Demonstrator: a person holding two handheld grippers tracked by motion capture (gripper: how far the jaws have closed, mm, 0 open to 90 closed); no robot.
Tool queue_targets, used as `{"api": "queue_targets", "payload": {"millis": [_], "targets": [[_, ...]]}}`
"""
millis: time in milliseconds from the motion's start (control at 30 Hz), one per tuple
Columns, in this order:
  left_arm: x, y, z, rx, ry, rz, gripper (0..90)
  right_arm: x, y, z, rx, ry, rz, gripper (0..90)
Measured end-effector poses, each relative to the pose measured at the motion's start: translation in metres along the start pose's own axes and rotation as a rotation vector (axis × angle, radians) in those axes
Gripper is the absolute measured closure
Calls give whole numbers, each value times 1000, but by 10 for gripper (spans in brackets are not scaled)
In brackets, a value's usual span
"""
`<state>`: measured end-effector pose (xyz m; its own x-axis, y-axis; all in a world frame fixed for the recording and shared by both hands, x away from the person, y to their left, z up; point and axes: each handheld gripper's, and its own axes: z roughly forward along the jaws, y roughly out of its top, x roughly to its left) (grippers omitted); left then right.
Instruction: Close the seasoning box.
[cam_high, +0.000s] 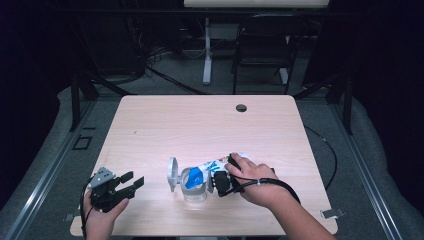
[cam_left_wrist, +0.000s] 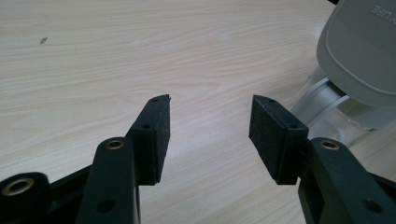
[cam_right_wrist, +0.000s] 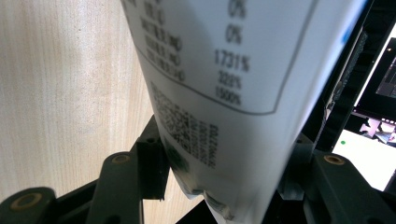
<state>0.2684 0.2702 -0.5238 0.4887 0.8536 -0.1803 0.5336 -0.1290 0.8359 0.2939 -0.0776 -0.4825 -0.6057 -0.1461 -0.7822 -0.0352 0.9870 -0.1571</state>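
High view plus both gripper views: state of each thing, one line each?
Left gripper: open, nothing between its jaws, low over the table.
Right gripper: shut on the pouch.
Pouch: white printed pack, held tilted with one end over the jar's mouth.
Jar: clear, upright on the table.
Jar lid: grey, flipped open, still attached.

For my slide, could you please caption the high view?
Right gripper tips a pouch into a jar; left gripper open.
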Motion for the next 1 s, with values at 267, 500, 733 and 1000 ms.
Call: {"api": "queue_targets", "payload": {"millis": [267, 500, 733, 1000], "targets": [[0, 0, 0, 4, 2, 5, 486, 0, 1, -1, 5, -14, -17, 479], [-2, -1, 2, 5, -3, 6, 486, 0, 1, -1, 4, -11, -16, 479], [-2, -1, 2, 21, -1, 11, 483, 0, 1, -1, 5, -11, -18, 479], [-2, -1, 2, 19, -1, 10, 479, -1, 2, -1, 5, -20, -34, 479]]}}
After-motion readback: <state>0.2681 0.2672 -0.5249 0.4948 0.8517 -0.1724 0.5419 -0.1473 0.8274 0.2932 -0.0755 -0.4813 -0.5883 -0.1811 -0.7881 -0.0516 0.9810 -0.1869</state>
